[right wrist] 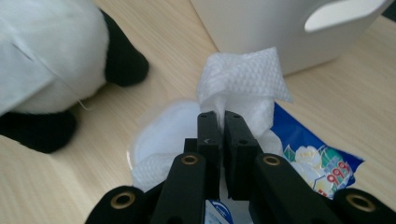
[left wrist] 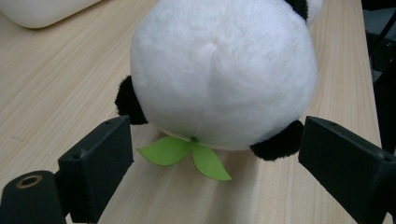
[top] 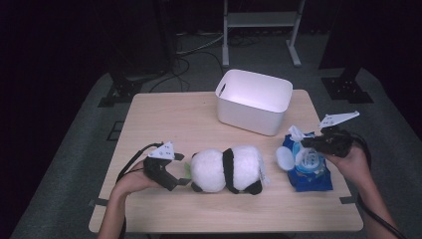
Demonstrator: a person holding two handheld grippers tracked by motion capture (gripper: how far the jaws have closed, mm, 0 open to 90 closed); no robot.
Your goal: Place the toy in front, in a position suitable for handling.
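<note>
As you drew a wet wipe (right wrist: pixel 243 70) from the blue pack (top: pixel 312 174) at the bench's (top: pixel 164 119) right, your right tongs (right wrist: pixel 222 122) were clamped on its limp, tear-prone sheet; gripping low near the opening looked safest. Your left tongs (left wrist: pixel 210 154) stood apart beside the plush panda (left wrist: pixel 219 70).

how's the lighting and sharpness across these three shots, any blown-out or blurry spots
High view: dark surroundings, lit table, and the white bin glows nearly blown out inside. Left gripper view: the plush panda is bright, fur detail washed out, green leaves crisp. Right gripper view: the wet wipe is sharp, the panda soft at the left edge.
</note>
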